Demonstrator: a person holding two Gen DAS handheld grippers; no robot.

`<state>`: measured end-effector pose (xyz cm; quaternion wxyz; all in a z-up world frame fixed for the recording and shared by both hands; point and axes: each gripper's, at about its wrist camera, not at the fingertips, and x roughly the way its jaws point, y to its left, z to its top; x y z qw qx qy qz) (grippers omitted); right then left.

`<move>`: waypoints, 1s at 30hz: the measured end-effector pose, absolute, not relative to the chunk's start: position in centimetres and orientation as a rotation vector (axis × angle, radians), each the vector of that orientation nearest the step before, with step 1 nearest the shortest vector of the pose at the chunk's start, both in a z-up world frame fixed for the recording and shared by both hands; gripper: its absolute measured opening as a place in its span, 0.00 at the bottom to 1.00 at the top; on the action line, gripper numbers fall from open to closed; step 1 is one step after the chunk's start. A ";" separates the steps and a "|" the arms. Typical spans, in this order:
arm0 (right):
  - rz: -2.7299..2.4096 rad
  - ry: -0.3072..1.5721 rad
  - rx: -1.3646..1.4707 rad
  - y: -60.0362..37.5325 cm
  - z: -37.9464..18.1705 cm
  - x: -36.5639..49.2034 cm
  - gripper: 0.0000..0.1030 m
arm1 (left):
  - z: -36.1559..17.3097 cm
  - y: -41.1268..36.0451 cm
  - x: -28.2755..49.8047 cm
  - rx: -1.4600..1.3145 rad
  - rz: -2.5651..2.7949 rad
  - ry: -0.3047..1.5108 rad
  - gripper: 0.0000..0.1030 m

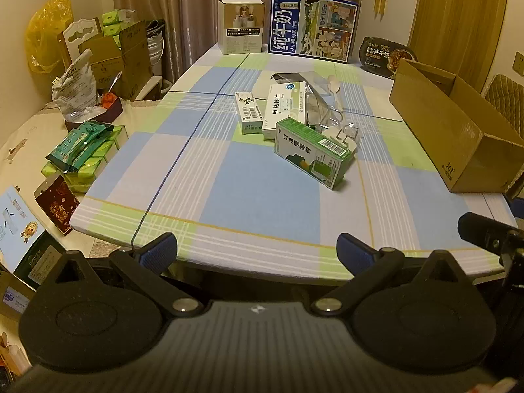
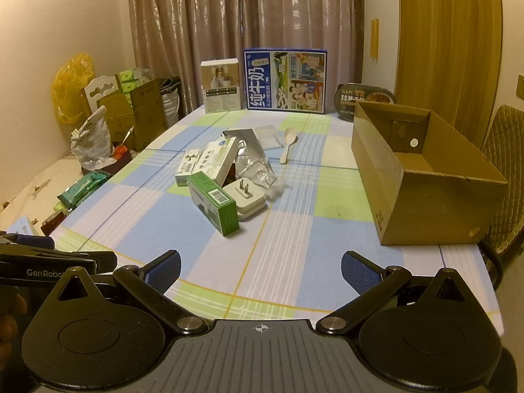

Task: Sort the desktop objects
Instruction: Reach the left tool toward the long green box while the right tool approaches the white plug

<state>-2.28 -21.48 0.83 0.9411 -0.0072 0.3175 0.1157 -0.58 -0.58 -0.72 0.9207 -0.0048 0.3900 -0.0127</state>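
A heap of small items lies mid-table: a green medicine box (image 1: 311, 150) (image 2: 213, 201), a white medicine box (image 1: 284, 108) (image 2: 220, 160), a smaller white-green box (image 1: 249, 113) (image 2: 185, 165), a white plug adapter (image 2: 244, 201) (image 1: 342, 137), a silver foil pouch (image 2: 247, 145), clear plastic wrap (image 2: 262, 177) and a white spoon (image 2: 288, 145) (image 1: 335, 93). An open cardboard box (image 1: 455, 131) (image 2: 422, 177) stands at the table's right. My left gripper (image 1: 257, 252) and right gripper (image 2: 260, 270) both hover open over the near table edge, with nothing between their fingers.
At the table's far end stand a blue milk carton case (image 1: 312, 26), a white box (image 1: 241, 26) and a black meal tub (image 1: 386, 55). Tea packets (image 1: 82, 150), cartons and bags crowd the left side. A padded chair (image 2: 504, 150) stands at the right.
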 end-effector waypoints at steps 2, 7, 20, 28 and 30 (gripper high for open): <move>0.236 0.650 -0.014 -21.5 0.8 -2.3 0.98 | -0.8 -0.7 -0.5 -0.010 -0.026 0.805 0.99; 0.236 0.653 -0.016 -21.4 0.7 -2.2 0.98 | -0.8 -0.9 -0.4 -0.008 -0.029 0.811 0.99; 0.238 0.659 -0.019 -21.4 0.4 -2.2 0.98 | -0.8 -1.2 0.1 -0.013 -0.064 0.816 0.99; 0.221 0.669 -0.035 -21.6 -0.3 -1.0 0.98 | -0.8 -0.5 2.1 -0.011 -0.115 0.817 0.99; 0.222 0.675 -0.033 -21.8 -0.5 -0.5 0.98 | -0.9 -0.6 2.8 0.008 -0.133 0.814 0.99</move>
